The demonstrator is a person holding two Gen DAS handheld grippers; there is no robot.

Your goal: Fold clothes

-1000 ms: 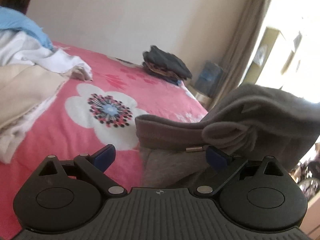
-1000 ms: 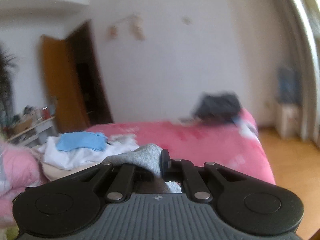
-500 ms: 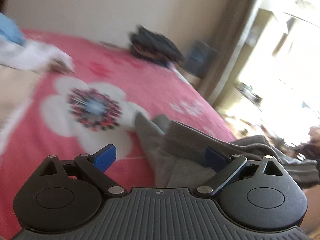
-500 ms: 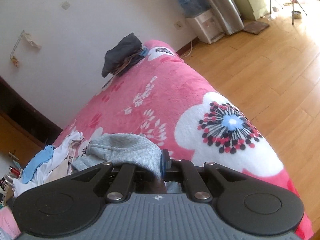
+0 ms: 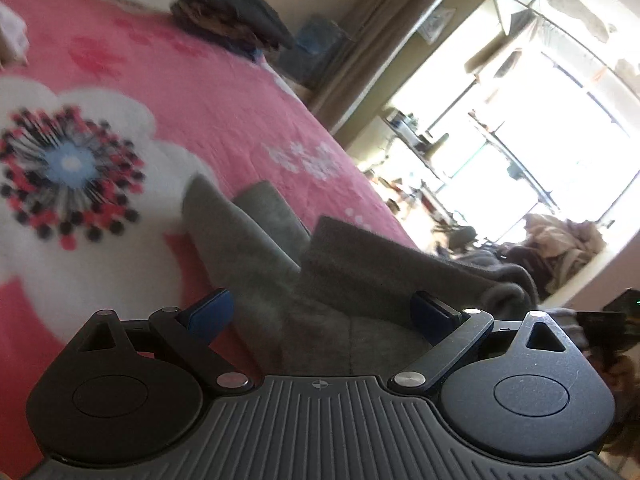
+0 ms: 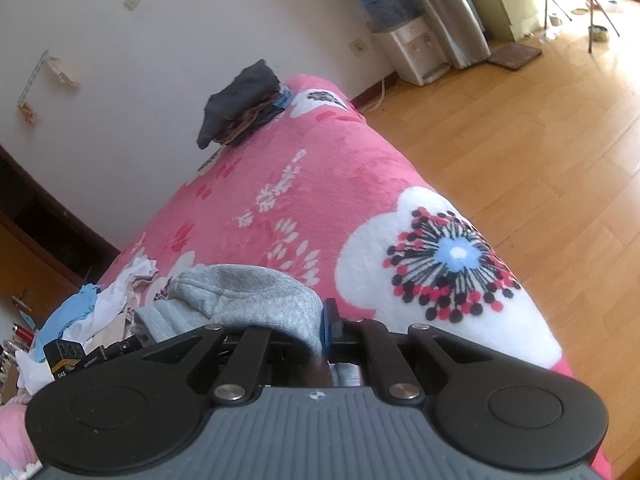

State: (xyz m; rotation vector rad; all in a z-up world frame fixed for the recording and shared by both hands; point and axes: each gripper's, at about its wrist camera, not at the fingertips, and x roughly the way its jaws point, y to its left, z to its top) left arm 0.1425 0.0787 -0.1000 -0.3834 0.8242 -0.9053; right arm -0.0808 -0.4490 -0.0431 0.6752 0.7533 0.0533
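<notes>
We hold our left gripper [image 5: 320,312] low over the pink floral blanket [image 5: 224,92], tilted, fingers spread wide above the grey sweatpants [image 5: 280,264] lying rumpled there. Our right gripper [image 6: 320,332] is pinched on a bunched fold of that grey fabric. Only the right view shows the wooden floor [image 6: 540,140]; only the left, the bright window [image 5: 540,140].

A pink floral blanket [image 6: 304,184] covered the bed; wooden floor [image 6: 540,128] and a water dispenser [image 6: 408,46] lay beyond.
</notes>
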